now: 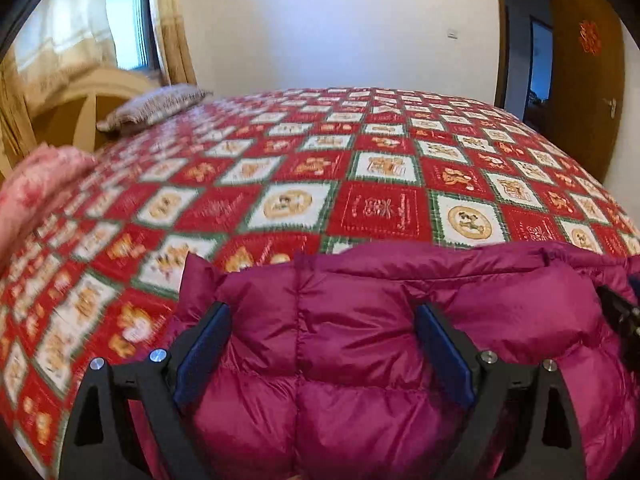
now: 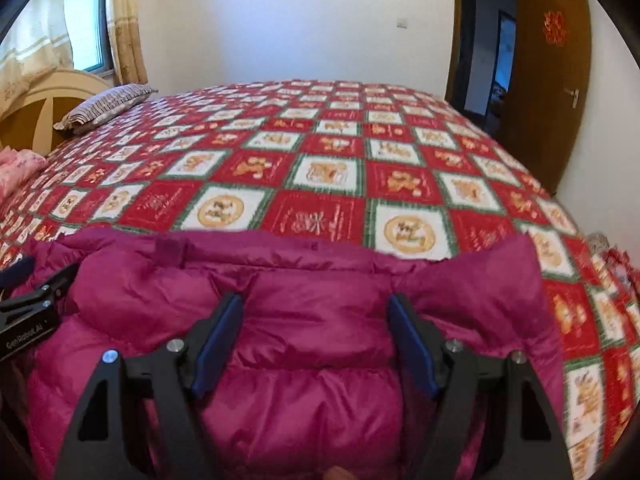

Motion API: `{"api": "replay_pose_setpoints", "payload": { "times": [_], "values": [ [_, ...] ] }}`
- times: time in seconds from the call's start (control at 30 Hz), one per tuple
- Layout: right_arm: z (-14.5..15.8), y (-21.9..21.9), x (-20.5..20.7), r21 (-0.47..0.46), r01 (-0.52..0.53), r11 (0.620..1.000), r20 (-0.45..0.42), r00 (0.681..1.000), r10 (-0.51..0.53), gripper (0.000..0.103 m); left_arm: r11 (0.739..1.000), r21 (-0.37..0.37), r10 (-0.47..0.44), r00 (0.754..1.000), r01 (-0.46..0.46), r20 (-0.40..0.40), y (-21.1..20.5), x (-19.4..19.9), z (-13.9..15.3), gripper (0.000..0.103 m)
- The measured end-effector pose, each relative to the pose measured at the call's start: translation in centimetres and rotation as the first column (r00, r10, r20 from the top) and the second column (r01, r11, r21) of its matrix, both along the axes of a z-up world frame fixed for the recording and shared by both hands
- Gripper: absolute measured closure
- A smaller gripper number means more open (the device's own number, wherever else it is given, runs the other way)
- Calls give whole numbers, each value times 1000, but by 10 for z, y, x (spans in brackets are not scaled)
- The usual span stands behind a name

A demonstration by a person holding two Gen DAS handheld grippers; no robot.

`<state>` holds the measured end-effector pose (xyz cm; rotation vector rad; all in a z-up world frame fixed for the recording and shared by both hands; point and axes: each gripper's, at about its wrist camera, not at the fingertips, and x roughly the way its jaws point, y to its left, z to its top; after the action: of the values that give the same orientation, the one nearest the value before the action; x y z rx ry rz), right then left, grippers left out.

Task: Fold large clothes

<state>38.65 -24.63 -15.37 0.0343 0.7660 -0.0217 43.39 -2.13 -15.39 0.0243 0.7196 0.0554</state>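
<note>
One magenta puffer jacket (image 1: 360, 340) lay bunched at the near edge of the bed (image 1: 304, 184), and both wrist views had it filling the space directly under and ahead of the jaws. The left gripper (image 1: 324, 344) stood with its jaws wide, one blue pad (image 1: 202, 354) on each side of a padded fold; the pads bordered the fabric, but whether they pressed on it could not be told. The right gripper (image 2: 316, 340) looked much the same, jaws wide apart over a puffy ridge of the jacket (image 2: 304, 320), and again a firm grip could not be confirmed.

The left view alone showed the right gripper's black body at its right margin, beside the jacket. The right view alone showed the left gripper (image 2: 28, 312) at its left margin (with white lettering on the housing), plus a hanging loop (image 2: 172, 250) on the jacket's far hem, ahead and left of the jaws.

Beyond the jaws in both views spread one red, white and green patchwork quilt. Far ahead and to the left sat one striped pillow (image 1: 160, 106), with one pink pillow (image 1: 38, 188) nearer on the left. One curtained window (image 2: 86, 20) stood far left, and one brown door (image 2: 554, 80) stood open far right.
</note>
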Motion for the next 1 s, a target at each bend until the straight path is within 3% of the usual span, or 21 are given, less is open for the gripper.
{"api": "replay_pose_setpoints", "payload": {
  "times": [0.2,0.83,0.93,1.0],
  "values": [
    [-9,-3,5,23,7,1000,-4,1000,-7,25,999,-38,8,999,-10,-41,3,10,-12,6],
    [-16,-5,12,40,5,999,-24,1000,-4,25,1000,-20,15,999,-16,-48,3,13,-14,6],
    [-2,-8,0,49,5,999,-17,1000,-4,25,998,-56,8,999,-11,-39,14,-2,4,6],
    [15,-6,-20,84,1,996,16,1000,-2,24,998,-65,8,999,-5,42,31,-36,29,6]
  ]
}}
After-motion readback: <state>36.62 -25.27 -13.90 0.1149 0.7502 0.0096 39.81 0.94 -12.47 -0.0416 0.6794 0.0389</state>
